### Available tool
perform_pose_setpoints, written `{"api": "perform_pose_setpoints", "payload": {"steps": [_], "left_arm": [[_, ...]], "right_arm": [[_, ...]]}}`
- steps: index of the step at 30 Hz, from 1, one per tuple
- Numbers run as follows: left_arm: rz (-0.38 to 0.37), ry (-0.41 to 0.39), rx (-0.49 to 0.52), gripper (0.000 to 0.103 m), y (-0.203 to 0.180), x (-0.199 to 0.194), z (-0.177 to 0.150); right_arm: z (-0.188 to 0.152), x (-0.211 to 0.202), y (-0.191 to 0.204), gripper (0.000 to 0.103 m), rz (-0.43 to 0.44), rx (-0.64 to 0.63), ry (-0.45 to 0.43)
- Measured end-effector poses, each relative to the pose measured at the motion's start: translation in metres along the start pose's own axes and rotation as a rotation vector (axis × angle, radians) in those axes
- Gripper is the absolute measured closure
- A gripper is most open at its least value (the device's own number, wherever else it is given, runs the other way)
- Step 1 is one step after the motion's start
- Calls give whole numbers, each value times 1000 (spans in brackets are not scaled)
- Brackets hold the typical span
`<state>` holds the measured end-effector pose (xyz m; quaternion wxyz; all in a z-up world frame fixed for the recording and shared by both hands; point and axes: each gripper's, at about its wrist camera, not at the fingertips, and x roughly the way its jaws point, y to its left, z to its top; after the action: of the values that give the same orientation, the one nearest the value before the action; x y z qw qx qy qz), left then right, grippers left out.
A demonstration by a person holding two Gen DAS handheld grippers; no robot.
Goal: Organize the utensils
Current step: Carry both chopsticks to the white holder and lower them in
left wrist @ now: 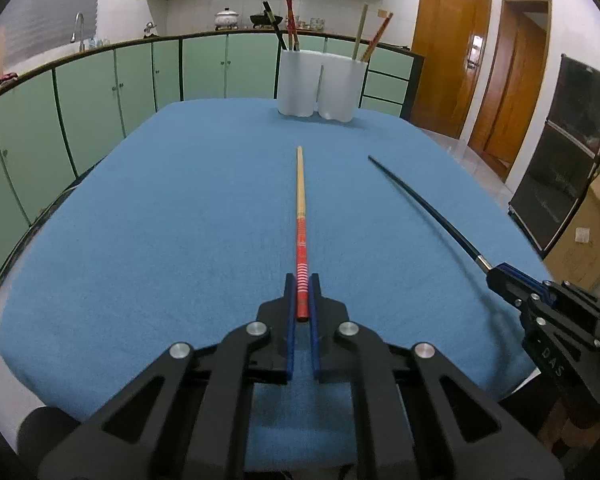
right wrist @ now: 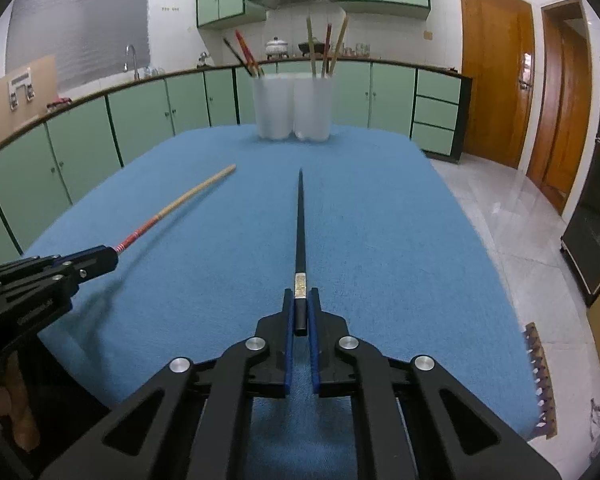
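My left gripper (left wrist: 301, 280) is shut on the red end of a red-and-wood chopstick (left wrist: 301, 208), which points away over the blue table (left wrist: 160, 220). My right gripper (right wrist: 301, 294) is shut on the thick end of a black chopstick (right wrist: 300, 224), also pointing away. Each gripper shows in the other's view: the right gripper (left wrist: 496, 274) with the black chopstick (left wrist: 420, 200), the left gripper (right wrist: 110, 258) with the red-and-wood chopstick (right wrist: 180, 204). Two white holders (left wrist: 322, 82) stand side by side at the table's far edge with several chopsticks upright in them; they also show in the right wrist view (right wrist: 293, 106).
Green kitchen cabinets (left wrist: 100, 92) with a counter and sink run behind and to the left of the table. Wooden doors (right wrist: 496, 80) and a tiled floor (right wrist: 512, 216) lie to the right. A dark cabinet (left wrist: 572, 152) and a cardboard box (left wrist: 588, 232) stand at the right.
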<state>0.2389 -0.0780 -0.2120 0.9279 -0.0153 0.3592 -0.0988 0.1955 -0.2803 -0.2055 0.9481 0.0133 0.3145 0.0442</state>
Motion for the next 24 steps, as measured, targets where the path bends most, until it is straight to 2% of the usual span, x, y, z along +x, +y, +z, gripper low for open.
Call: {"api": "perform_pose_setpoints", "payload": {"steps": [4, 14, 24], "left_arm": [[-10, 4, -3, 98, -3, -20, 17], [-28, -81, 32, 98, -6, -80, 65], [-45, -142, 85, 98, -15, -109, 102]], "right_arm": [[19, -27, -2, 97, 10, -3, -29], [93, -84, 3, 97, 45, -48, -112], [142, -82, 8, 97, 72, -102, -88]]}}
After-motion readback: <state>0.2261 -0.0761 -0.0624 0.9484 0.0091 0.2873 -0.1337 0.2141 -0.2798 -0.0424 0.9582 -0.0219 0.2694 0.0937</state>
